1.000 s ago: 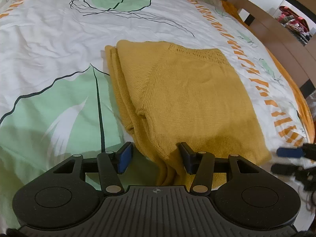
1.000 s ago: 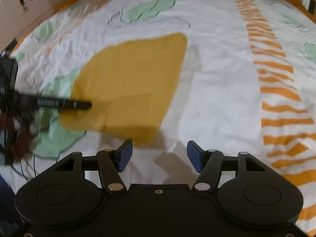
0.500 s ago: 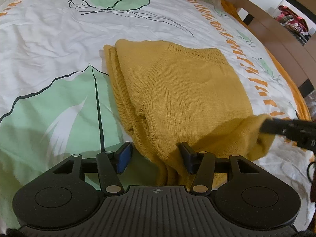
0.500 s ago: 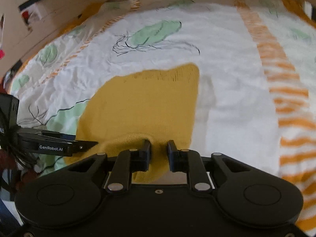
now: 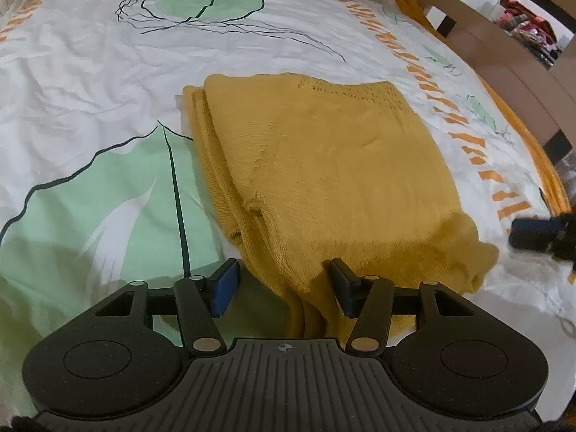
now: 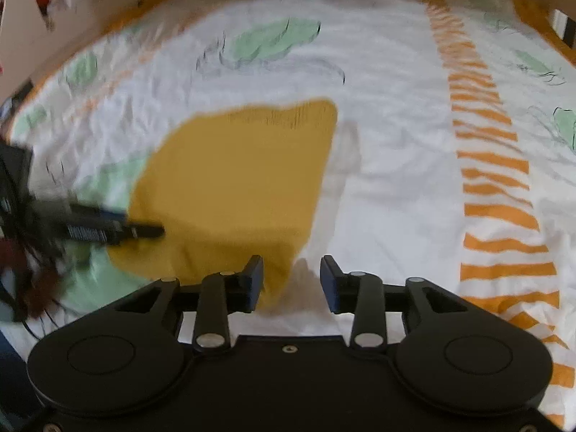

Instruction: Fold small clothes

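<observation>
Mustard knit sweater (image 5: 324, 180), folded, lay on the leaf-print bedsheet (image 5: 90, 100), long axis running away from both cameras; near hem bunched right at the left gripper (image 5: 284, 286); stood about half open, blue pad off the cloth on the green leaf side, other finger resting against or just over the hem folds, nothing pinched as far as could be seen. Reached outward: layered side edges ran up the left of the garment, lacy yoke at the far end. Right gripper (image 6: 291, 282) sat at the near right corner, jaws opening, cloth tip just at the inner finger, white sheet in the gap, nothing held; view blurred. Judged nearer for the next fold: left gripper, already straddling the hem; likely needed closing on that edge and carrying it toward the far yoke.
</observation>
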The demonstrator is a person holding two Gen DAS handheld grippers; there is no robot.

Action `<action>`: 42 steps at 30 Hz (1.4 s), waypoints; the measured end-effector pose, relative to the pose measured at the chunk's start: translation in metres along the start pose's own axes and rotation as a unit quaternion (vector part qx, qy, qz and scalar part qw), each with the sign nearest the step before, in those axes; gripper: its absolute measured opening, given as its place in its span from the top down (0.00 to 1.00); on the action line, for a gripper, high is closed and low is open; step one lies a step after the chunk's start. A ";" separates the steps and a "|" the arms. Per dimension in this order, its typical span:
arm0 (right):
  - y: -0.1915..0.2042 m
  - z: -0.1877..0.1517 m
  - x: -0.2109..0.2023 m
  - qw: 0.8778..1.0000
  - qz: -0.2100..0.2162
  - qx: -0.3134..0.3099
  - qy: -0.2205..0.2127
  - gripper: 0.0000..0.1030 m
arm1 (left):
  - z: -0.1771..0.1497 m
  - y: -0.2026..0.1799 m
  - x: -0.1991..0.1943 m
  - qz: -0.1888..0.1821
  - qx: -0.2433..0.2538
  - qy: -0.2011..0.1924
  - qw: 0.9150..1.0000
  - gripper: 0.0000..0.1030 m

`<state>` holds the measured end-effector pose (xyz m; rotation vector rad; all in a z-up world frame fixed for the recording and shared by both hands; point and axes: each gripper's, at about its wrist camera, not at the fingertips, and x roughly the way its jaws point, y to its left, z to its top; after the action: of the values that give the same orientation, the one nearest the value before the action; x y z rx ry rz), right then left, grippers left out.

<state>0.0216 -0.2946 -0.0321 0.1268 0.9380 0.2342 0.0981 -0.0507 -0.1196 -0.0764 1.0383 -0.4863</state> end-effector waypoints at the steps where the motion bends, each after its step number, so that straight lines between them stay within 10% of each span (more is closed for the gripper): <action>1: 0.000 0.002 -0.002 1.000 0.005 0.009 -0.015 0.52 | 0.000 -0.001 0.000 0.002 0.002 0.000 1.000 0.48; 14: 0.017 -0.034 0.052 0.996 0.003 -0.033 0.085 0.43 | -0.007 -0.003 -0.005 0.019 0.004 -0.012 1.000 0.38; 29: 0.007 -0.026 -0.009 0.997 0.005 0.055 -0.055 0.00 | -0.013 -0.027 -0.059 0.050 -0.006 -0.102 0.993 0.06; 42: 0.012 -0.017 -0.016 0.983 -0.035 0.108 -0.144 0.00 | 0.010 -0.074 -0.108 0.157 0.045 -0.153 0.975 0.06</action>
<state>-0.0029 -0.2868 -0.0263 0.3193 0.6761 0.0461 0.0361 -0.0729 -0.0065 0.0922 0.7075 -0.2230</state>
